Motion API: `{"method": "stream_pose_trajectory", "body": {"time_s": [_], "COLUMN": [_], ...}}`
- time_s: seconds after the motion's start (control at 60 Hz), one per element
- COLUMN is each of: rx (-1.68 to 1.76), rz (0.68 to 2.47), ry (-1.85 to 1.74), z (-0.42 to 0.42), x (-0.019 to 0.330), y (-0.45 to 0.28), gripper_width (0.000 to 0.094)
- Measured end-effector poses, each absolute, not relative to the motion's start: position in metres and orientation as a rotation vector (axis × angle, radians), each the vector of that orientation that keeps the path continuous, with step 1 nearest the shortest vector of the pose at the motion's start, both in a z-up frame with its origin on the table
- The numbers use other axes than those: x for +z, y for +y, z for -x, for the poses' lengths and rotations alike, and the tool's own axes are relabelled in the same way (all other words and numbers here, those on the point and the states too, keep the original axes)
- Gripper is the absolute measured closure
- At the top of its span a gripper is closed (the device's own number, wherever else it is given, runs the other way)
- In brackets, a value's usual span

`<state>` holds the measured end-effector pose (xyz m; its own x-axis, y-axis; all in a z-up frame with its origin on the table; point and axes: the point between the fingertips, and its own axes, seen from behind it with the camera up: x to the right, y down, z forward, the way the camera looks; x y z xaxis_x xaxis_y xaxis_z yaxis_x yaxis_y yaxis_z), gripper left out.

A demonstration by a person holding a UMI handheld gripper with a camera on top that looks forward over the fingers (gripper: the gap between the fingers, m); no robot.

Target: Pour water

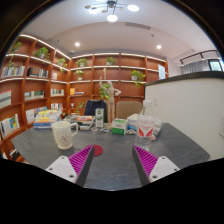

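Observation:
A white pitcher-like cup (63, 134) stands on the grey table (110, 160), ahead of my left finger. A clear glass or bottle (149, 118) stands farther back to the right, among small packs. A red flat disc (94, 150) lies on the table just beyond my left finger. My gripper (113, 160) is open and empty, its pink pads (82, 159) wide apart over bare table.
Books and small boxes (44, 118) lie at the table's far left, green and white packs (122, 126) at the far middle. Wooden bookshelves (30, 80) line the left and back walls. A white partition (195, 110) stands at the right.

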<state>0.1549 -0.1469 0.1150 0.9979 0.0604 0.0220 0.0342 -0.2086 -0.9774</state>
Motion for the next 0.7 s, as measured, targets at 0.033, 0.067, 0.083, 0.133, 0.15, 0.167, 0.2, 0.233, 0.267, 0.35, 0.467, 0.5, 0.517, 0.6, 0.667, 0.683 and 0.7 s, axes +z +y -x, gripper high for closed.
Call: {"method": "stream_pose_trajectory", "body": {"time_s": [0.033,0.067,0.083,0.133,0.15,0.167,0.2,0.233,0.267,0.35,0.467,0.5,0.517,0.6,0.667,0.683,0.7], "rx": [0.009,-0.014,-0.027,-0.066,-0.078,-0.089,-0.105,-0.111,-0.116,-0.123,-0.101,-0.095,-0.092,-0.084,-0.077,-0.076,-0.077], "rz": [1.781,1.782,1.779,1.773,1.771,1.77,1.763,1.753,1.743,1.716,1.7,1.699,1.695,1.672,1.659,1.659,1.659], "ry": [-0.055,-0.035,-0.024,-0.008,-0.006,-0.004,0.0,0.004,0.008,0.027,0.032,0.035,0.037,0.031,0.032,0.03,0.026], "z": [-0.171,-0.19,-0.197,-0.22,-0.226,-0.231,-0.24,-0.247,-0.254,-0.266,-0.272,-0.273,-0.272,-0.272,-0.271,-0.27,-0.27], "x": [0.105,0.1,0.097,0.096,0.095,0.095,0.097,0.1,0.103,0.111,0.116,0.116,0.115,0.119,0.12,0.119,0.119], "y": [-0.138,-0.13,-0.124,-0.109,-0.104,-0.099,-0.088,-0.077,-0.066,-0.042,-0.014,-0.007,-0.003,0.009,0.014,0.015,0.016], "gripper_width": [0.0134,0.0136,0.0136,0.0131,0.0131,0.0131,0.0132,0.0131,0.0132,0.013,0.0132,0.0137,0.0149,0.0292,0.0399,0.0403,0.0424]}}
